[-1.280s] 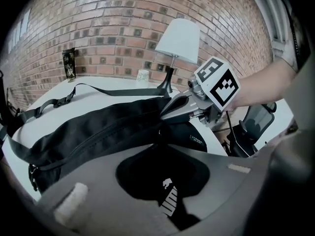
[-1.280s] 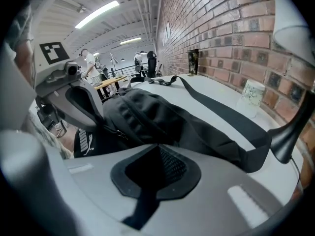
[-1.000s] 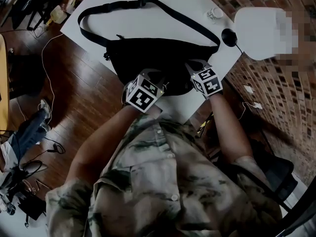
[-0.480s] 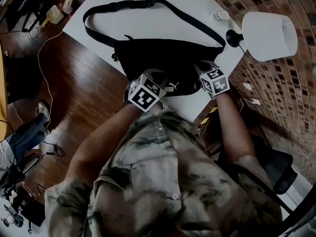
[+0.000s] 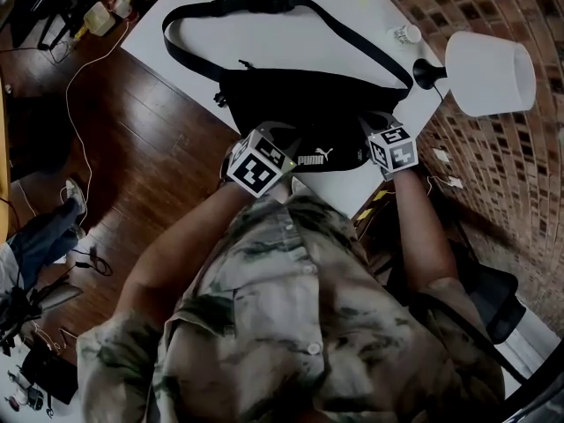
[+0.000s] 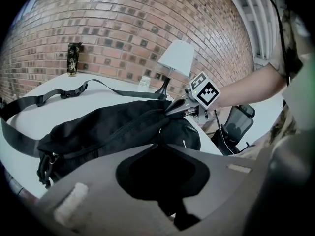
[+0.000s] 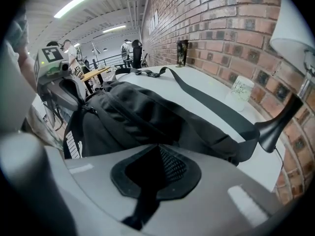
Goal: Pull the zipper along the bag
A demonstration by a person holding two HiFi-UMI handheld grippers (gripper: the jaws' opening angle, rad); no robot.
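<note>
The bag [image 5: 308, 113] is lying flat on the table [image 5: 264, 42], with its logo side facing the person. Its strap [image 5: 220, 9] is looping away over the bag's far side. Both grippers are working at the bag's near edge, one toward each end.

The left gripper [image 6: 160, 145] is sitting at the near left part of the bag. Its jaws are pressing together at the tips on a thin dark tab. I am taking this tab to be the pull [image 6: 158, 134] of the zipper [image 6: 118, 132], though it is too small and dark to be sure. The zipper line is running along the bag's upper face, and I cannot tell how much of it is lying open.

The right gripper [image 7: 157, 149] is pinching the fabric at the bag's right end, with its jaws closed on it and a bit of mesh showing between the pads. It is probably acting as an anchor. By holding that end down and taut, it is keeping the soft bag from sliding or bunching while the other gripper is drawing the pull along.

The lamp [image 5: 489, 73] and a cup [image 5: 407, 33] are standing beyond the bag's right end, clear of both grippers.

The next move is calling for a steady pull along the zipper line. The grip on so small a tab is looking easy to lose.
</note>
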